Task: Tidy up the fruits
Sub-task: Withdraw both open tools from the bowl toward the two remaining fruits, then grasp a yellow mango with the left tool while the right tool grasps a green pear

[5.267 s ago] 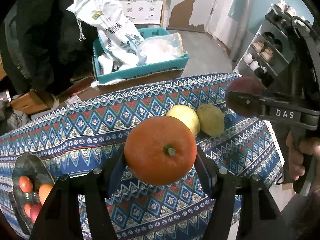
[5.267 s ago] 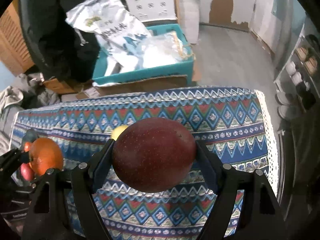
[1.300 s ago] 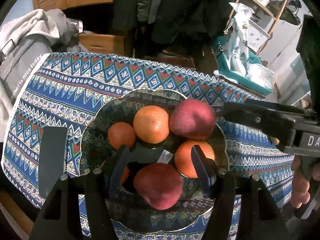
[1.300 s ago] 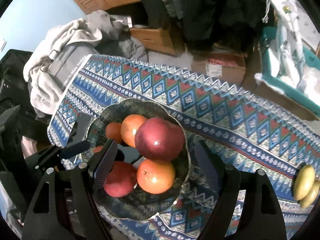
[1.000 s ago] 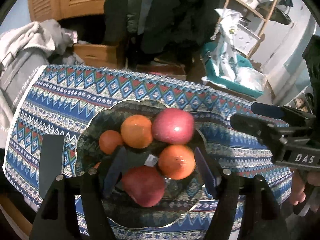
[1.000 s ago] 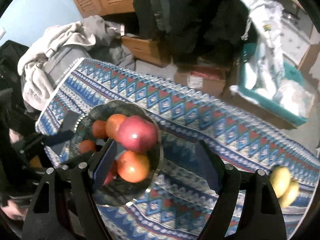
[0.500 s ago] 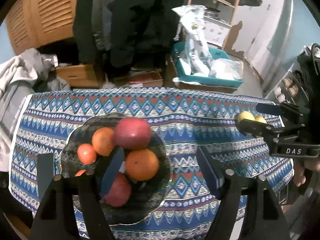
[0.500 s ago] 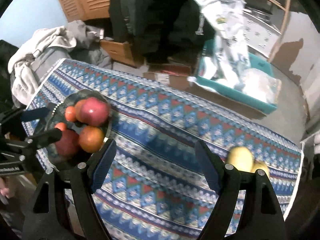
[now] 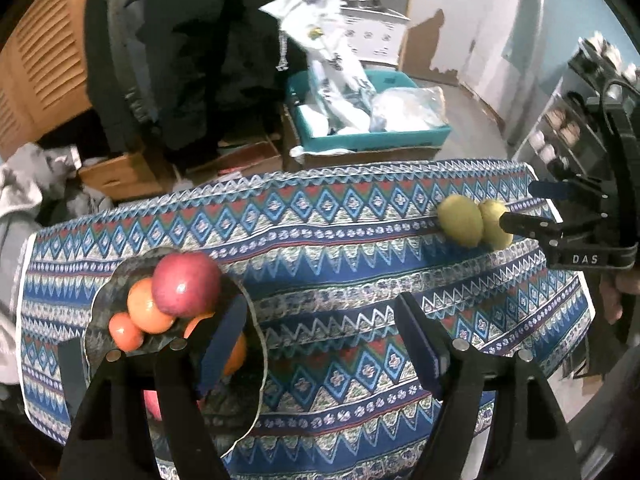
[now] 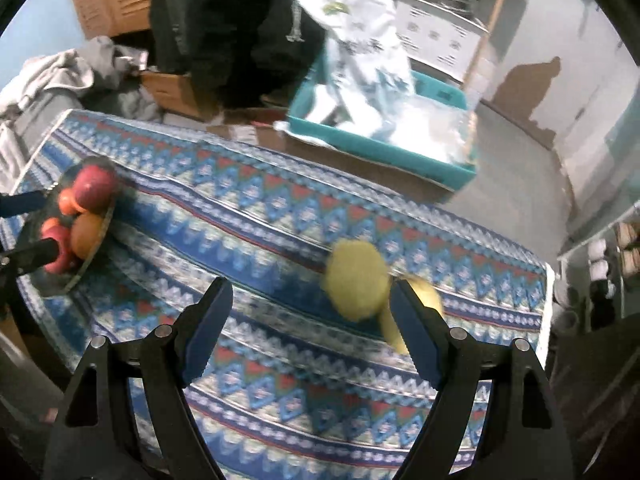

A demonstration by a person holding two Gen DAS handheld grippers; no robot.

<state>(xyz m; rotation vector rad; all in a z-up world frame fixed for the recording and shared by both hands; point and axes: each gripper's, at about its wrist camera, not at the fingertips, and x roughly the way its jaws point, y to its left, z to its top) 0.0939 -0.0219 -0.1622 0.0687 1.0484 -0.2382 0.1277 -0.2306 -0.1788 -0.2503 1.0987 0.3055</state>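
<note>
A dark glass plate (image 9: 100, 308) at the table's left holds several fruits: a red apple (image 9: 186, 283) on top, oranges (image 9: 148, 312) beside it. The plate also shows in the right wrist view (image 10: 72, 276). Two yellow-green fruits (image 9: 460, 220) lie together at the table's right; in the right wrist view (image 10: 356, 280) they sit just ahead of the right fingertip. My left gripper (image 9: 320, 340) is open and empty over the table's front, right of the plate. My right gripper (image 10: 308, 320) is open and empty, close to the yellow fruits; it also shows in the left wrist view (image 9: 532, 210).
The table carries a blue patterned cloth (image 9: 320, 248). Behind it stand a teal crate (image 9: 372, 136) with white bags, cardboard boxes (image 9: 116, 176), dark hanging clothes and a shoe rack (image 9: 568, 136) at the right. Grey clothing (image 10: 44, 80) lies at the left.
Both grippers let go of their fruit, the orange and the dark red one, which now lie on the plate. Both then swung right; my right gripper has reached the yellow fruits.
</note>
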